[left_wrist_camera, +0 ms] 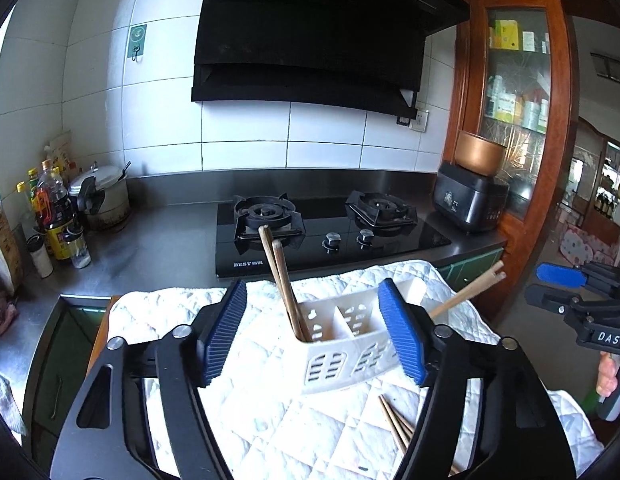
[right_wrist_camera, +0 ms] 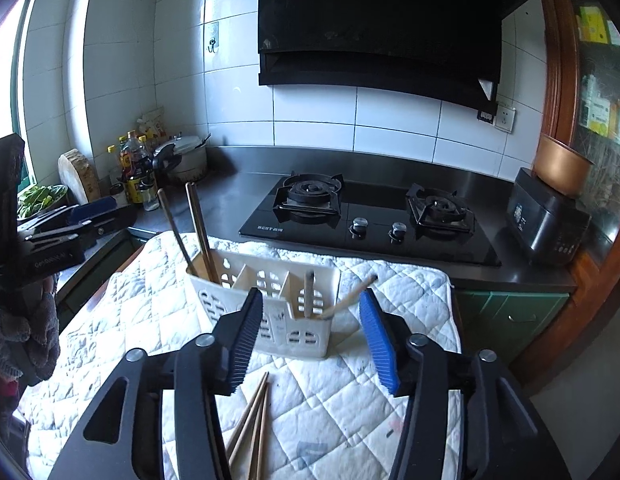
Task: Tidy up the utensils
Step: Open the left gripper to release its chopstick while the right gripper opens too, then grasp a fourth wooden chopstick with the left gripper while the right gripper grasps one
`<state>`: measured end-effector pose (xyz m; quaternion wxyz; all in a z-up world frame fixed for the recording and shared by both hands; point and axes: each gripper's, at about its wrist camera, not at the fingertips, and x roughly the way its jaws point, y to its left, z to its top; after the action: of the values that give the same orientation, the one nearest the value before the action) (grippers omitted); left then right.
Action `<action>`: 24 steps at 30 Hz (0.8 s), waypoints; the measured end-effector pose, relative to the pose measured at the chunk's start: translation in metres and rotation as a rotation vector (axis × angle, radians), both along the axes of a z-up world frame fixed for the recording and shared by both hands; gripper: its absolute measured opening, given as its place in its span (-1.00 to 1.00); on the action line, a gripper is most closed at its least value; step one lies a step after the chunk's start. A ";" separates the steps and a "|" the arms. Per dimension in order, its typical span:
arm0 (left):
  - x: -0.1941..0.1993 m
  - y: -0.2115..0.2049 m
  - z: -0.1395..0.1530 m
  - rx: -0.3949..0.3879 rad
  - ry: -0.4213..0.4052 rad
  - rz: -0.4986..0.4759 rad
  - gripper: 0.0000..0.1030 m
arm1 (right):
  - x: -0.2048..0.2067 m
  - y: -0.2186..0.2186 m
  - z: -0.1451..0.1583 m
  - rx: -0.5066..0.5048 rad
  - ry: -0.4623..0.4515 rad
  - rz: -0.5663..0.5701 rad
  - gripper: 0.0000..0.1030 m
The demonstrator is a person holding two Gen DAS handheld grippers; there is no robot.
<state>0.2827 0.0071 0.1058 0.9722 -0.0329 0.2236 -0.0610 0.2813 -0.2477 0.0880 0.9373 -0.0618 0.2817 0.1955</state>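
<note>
The loose chopsticks run out of sight beneath the right gripper. Both it and the left gripper tilt downward, jaws released and empty, the white utensil holder with its standing chopsticks just ahead between them.

Daylight enters from the left, where a window burns out to white in the right wrist view. The white wall tiles are bright and evenly lit; the range hood is a near-featureless black mass. The glass hob and the steel counter carry soft reflections. Shadows on the quilted cloth are faint. Both views bend strongly at the edges, with black corners. Focus is sharp throughout, without motion blur.
</note>
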 end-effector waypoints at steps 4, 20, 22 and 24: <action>-0.027 0.000 -0.011 -0.005 0.007 -0.004 0.54 | -0.024 -0.007 -0.021 -0.006 0.017 -0.007 0.12; -0.108 -0.015 -0.095 -0.033 0.138 0.004 0.67 | -0.105 -0.014 -0.158 -0.081 0.182 0.028 0.04; -0.112 -0.014 -0.104 -0.056 0.163 0.003 0.68 | -0.108 -0.014 -0.171 -0.074 0.205 0.032 -0.01; -0.116 -0.013 -0.113 -0.067 0.181 0.012 0.68 | -0.111 -0.014 -0.180 -0.050 0.232 0.039 -0.08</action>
<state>0.1668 -0.0063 -0.0075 0.9468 -0.0722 0.3080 -0.0593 0.1702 -0.2616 -0.0924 0.8925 -0.0678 0.3920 0.2126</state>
